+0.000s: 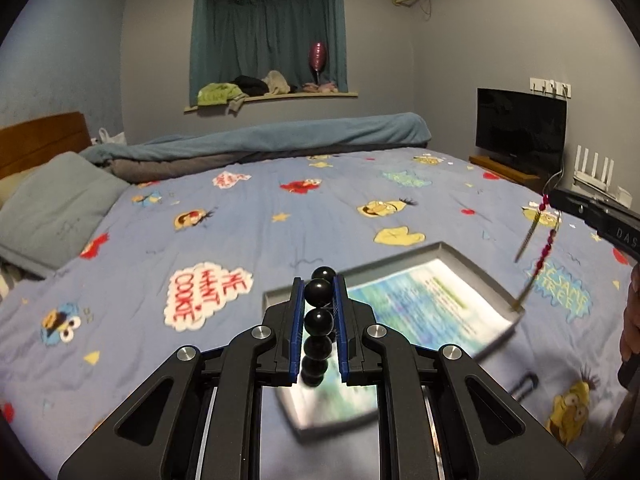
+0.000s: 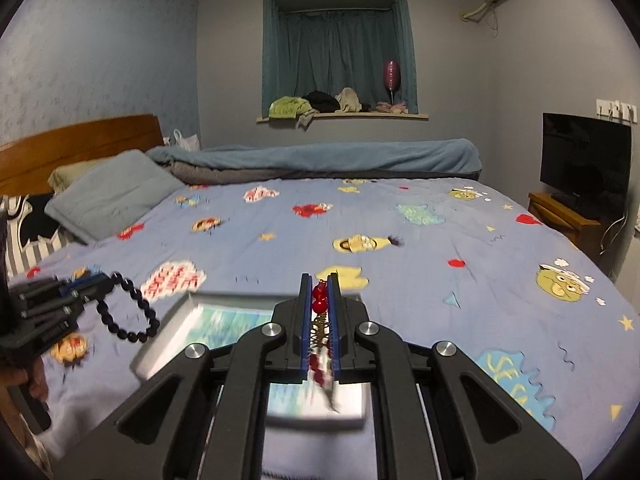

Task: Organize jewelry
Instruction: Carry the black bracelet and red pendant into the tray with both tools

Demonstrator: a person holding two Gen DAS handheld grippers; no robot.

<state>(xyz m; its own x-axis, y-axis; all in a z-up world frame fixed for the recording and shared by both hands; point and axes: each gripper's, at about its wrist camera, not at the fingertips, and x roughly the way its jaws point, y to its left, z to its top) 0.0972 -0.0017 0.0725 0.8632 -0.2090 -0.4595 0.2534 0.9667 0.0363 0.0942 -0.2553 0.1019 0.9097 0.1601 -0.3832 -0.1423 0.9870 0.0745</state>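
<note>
My left gripper (image 1: 319,284) is shut on a black bead bracelet (image 1: 318,320), held above the near left part of a shallow grey tray (image 1: 464,258) lined with a blue-green printed sheet. In the right wrist view the left gripper (image 2: 102,282) holds the bracelet (image 2: 128,312) as a hanging loop left of the tray (image 2: 172,320). My right gripper (image 2: 320,286) is shut on a red bead and gold chain necklace (image 2: 319,300) above the tray. In the left wrist view the right gripper (image 1: 554,200) dangles the necklace (image 1: 544,248) over the tray's right corner.
The tray lies on a bed with a blue cartoon-print cover (image 1: 240,216). A grey pillow (image 1: 56,204) and wooden headboard (image 1: 40,140) are at the left, a rolled blue duvet (image 1: 280,136) at the far side, a TV (image 1: 520,128) on a stand at the right.
</note>
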